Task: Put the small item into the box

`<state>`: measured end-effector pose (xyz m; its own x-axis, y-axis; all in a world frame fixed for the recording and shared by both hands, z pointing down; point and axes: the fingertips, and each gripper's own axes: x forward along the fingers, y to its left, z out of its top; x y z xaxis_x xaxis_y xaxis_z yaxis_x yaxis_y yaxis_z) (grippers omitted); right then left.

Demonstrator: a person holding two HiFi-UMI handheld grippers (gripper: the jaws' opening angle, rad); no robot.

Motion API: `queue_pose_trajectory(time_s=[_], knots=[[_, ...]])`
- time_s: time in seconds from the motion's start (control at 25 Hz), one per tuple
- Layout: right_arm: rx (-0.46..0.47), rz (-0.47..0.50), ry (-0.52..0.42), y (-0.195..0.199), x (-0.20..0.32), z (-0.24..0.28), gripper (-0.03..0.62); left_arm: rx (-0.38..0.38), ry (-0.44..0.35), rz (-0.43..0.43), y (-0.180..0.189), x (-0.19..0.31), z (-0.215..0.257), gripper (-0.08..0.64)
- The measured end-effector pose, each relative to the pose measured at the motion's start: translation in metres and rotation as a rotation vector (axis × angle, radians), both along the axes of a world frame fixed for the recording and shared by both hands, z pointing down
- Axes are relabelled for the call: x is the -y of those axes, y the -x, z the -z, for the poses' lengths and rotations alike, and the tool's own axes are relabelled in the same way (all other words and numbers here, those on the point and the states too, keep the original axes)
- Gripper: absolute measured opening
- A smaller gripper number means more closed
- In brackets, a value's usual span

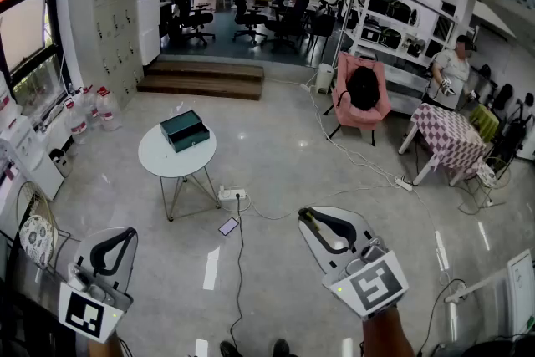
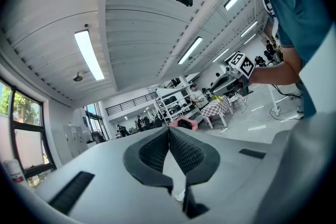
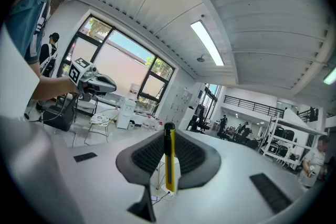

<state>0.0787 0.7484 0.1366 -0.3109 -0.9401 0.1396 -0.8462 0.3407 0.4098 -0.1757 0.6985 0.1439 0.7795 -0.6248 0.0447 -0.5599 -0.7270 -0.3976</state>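
A dark green box (image 1: pixel 185 130) lies open-topped on a small round white table (image 1: pixel 159 157) some way ahead of me on the left. My right gripper (image 1: pixel 308 217) is held low at the right, far from the table. Its jaws are shut on a slim yellow stick with a black tip (image 3: pixel 170 162), which stands upright between the pads of the right gripper (image 3: pixel 168 134). My left gripper (image 1: pixel 128 235) hangs at the lower left. In the left gripper view the left gripper (image 2: pixel 169 131) has its jaws meeting at the tips with nothing between them.
A phone (image 1: pixel 228 226), a power strip (image 1: pixel 231 194) and cables lie on the floor by the table. A pink chair (image 1: pixel 362 92) and a checkered table (image 1: pixel 451 136) stand at the right. Wooden steps (image 1: pixel 201 79) lie beyond, water bottles (image 1: pixel 84 113) at the left wall.
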Motion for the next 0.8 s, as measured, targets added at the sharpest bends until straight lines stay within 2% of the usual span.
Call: queue_pose_trajectory(time_s=[0.2,0.64,0.8], knots=[[-0.003,0.001,-0.002,0.006,0.016,-0.009,0.078,-0.028,0.006,-0.009,0.000,0.012,-0.004,0.018],[-0.003,-0.011,-0.010,0.019,0.036,-0.018,0.078,-0.025,0.005,-0.024,0.011,0.036,-0.014,0.018],[0.015,-0.004,-0.022,0.018,0.047,-0.018,0.078,-0.036,0.008,-0.031,0.005,0.047,-0.018,0.018]])
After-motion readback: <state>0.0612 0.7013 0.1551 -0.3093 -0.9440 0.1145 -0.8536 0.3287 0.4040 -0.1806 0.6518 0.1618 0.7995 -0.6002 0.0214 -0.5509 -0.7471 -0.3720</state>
